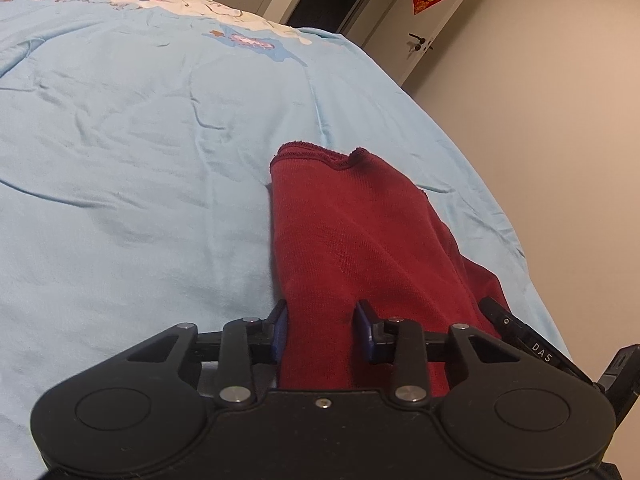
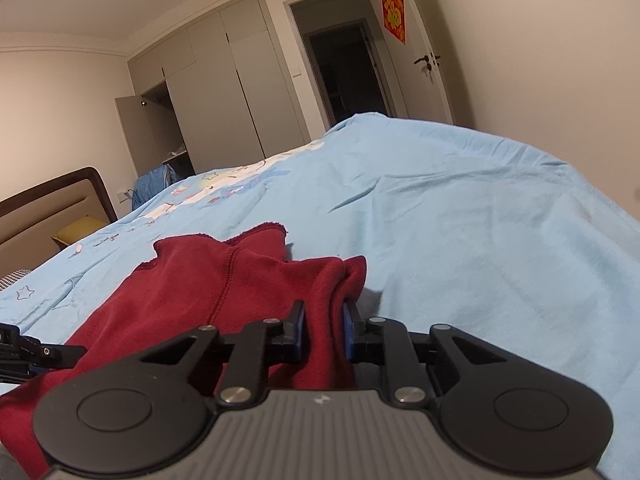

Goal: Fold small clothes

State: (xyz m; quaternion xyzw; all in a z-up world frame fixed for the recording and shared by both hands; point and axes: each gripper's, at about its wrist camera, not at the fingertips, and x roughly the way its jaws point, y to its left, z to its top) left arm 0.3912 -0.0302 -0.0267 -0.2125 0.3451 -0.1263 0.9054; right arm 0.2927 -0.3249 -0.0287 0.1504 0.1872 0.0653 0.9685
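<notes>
A dark red knit garment (image 1: pixel 352 220) lies stretched over the light blue bedsheet (image 1: pixel 140 160), its hemmed edge farthest from me. My left gripper (image 1: pixel 322 328) is shut on the near end, with red fabric filling the gap between its blue pads. In the right wrist view the same garment (image 2: pixel 192 280) spreads to the left with a seam running down it. My right gripper (image 2: pixel 323 328) is shut on a bunched fold at the garment's right edge. Each view shows part of the other gripper at its side. The cloth under the gripper bodies is hidden.
The bed's right edge (image 1: pixel 500 208) drops off close to the garment. A cartoon print (image 1: pixel 192 4) marks the far sheet. Beyond the bed stand a wardrobe (image 2: pixel 224 92) with one open door, a dark doorway (image 2: pixel 344 72), a headboard (image 2: pixel 60 200) and a yellow pillow (image 2: pixel 80 228).
</notes>
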